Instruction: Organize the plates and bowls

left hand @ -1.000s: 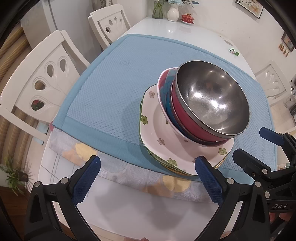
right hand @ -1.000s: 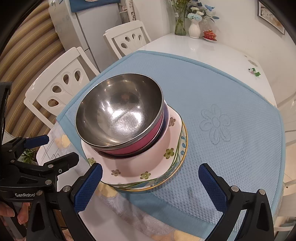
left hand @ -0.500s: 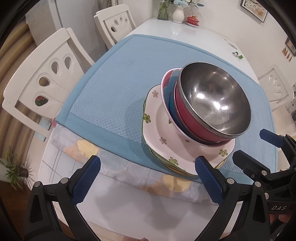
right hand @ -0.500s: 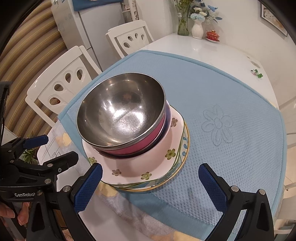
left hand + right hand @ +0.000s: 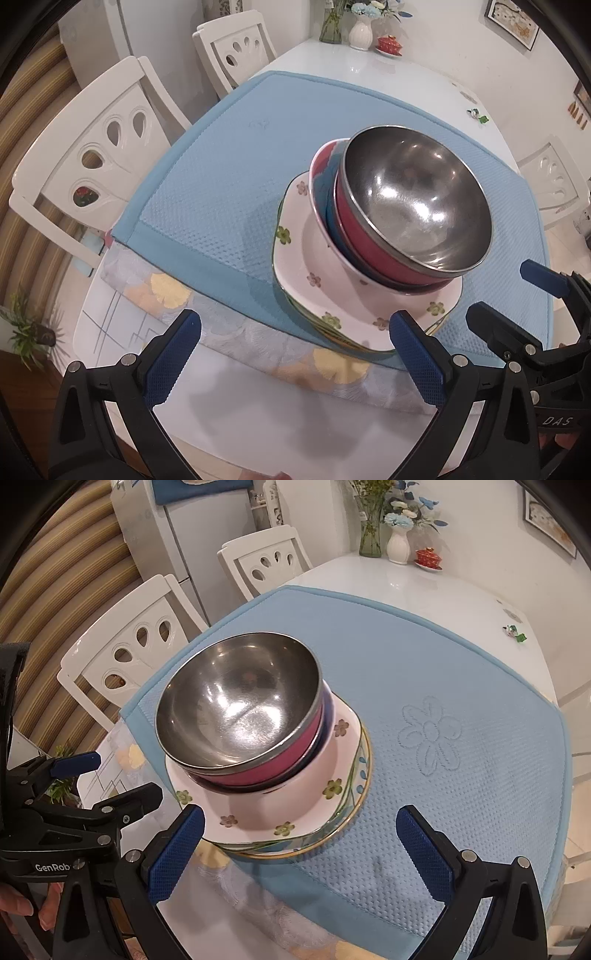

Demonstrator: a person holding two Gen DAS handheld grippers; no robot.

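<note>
One stack stands on the blue mat point(image 5: 236, 155) point(image 5: 461, 686) near its front edge. A steel bowl point(image 5: 413, 199) point(image 5: 240, 709) with a pink outside sits on top, nested in a dark blue bowl point(image 5: 321, 734) and a red-rimmed bowl point(image 5: 319, 173). Under them lie a white flowered plate point(image 5: 314, 273) point(image 5: 295, 812) and a gold-rimmed plate point(image 5: 364, 775). My left gripper point(image 5: 295, 354) is open, short of the stack and to its left, holding nothing. My right gripper point(image 5: 299, 849) is open too, just before the plates, empty.
A white table point(image 5: 369, 70) carries the mat over a patterned cloth point(image 5: 166, 288). Two white chairs point(image 5: 99, 155) point(image 5: 262, 565) stand along the left side. Vases point(image 5: 397, 542) and a red dish point(image 5: 428, 559) sit at the far end. A small green item point(image 5: 515, 631) lies far right.
Both grippers have drawn back a little and lifted, so the stack looks slightly farther and more of the room shows. The stack has not moved. Both stay open.
</note>
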